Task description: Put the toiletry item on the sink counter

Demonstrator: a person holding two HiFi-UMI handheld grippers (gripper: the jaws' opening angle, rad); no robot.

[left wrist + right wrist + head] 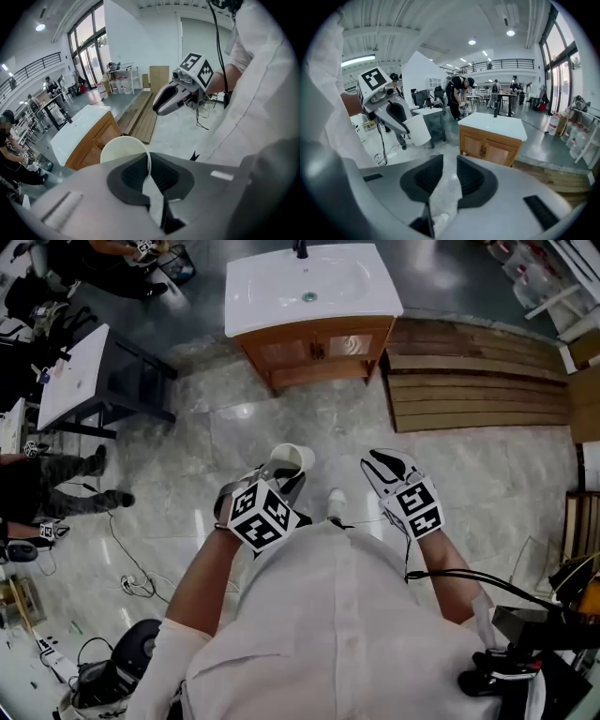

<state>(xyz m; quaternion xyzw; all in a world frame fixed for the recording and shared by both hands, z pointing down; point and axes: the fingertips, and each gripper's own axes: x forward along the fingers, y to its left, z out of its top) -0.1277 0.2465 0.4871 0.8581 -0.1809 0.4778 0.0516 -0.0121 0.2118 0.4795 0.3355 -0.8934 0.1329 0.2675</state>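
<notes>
A white cup [291, 458] hangs over the floor in front of me, and my left gripper [281, 479] is shut on its rim. In the left gripper view the cup [123, 149] tilts away from the left gripper [149, 176], its wall pinched between the dark pads. The right gripper [382, 465] floats beside it, a little to the right, jaws slightly apart and holding nothing. The floor shows through the gap of the right gripper [446, 176]. The white sink counter [272, 296] on a wooden cabinet stands ahead, some way off, with a dark faucet [300, 247] at its back.
Wooden decking [478, 376] lies right of the cabinet. A white table [75, 371] on dark legs stands at the left, with a person [56, 488] near it. Cables [131, 582] trail over the marble floor at lower left. Dark equipment [525, 652] sits at lower right.
</notes>
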